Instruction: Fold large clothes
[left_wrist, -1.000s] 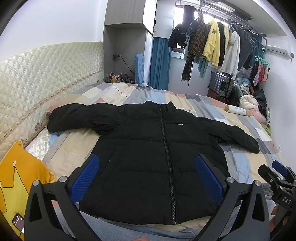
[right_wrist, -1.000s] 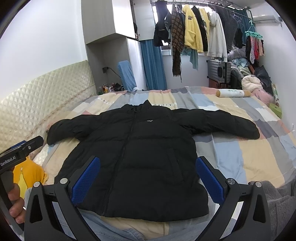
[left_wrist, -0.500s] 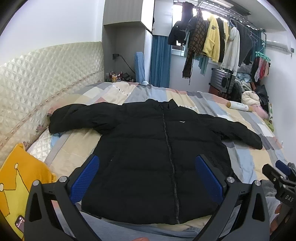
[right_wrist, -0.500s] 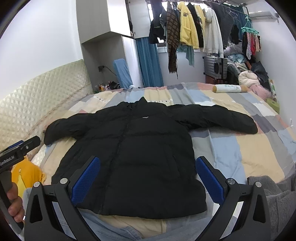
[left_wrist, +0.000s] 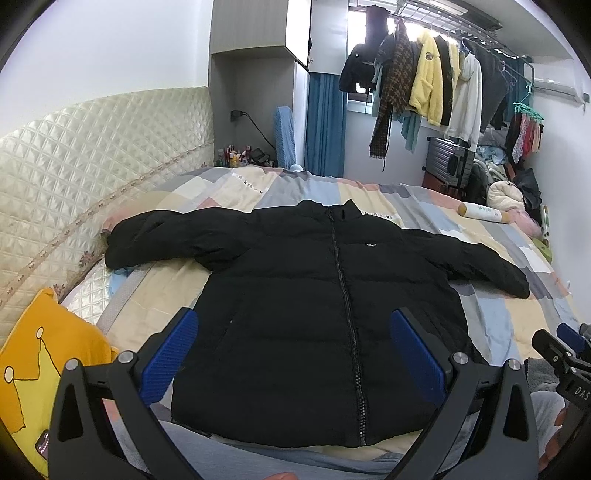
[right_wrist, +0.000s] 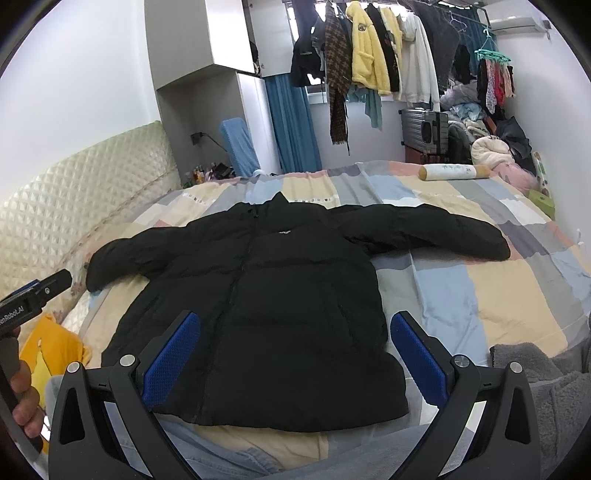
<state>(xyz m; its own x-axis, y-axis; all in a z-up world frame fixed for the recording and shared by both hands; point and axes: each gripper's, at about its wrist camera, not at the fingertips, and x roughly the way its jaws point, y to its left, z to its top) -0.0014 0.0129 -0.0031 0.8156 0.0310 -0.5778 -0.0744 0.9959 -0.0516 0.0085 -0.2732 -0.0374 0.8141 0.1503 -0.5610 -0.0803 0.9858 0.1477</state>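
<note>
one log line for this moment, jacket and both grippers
black jacket: flat on bed, zipped, sleeves spread | left gripper: open, empty | right gripper: open, empty

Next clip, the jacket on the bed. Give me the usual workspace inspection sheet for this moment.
Surface: bed with a patchwork cover, quilted headboard at its left.
Job's things: black puffer jacket lying flat, zipped, both sleeves spread out, not yet folded.
Clutter: yellow cushion and a phone at near left; rolled bolster at the far side; grey fleece at near right.
Grippers: left gripper and right gripper both open, above the jacket's hem, holding nothing.
Cables: a plug and cord on the wall by the headboard.
Surroundings: clothes on an overhead rack, suitcase, blue curtain.
</note>
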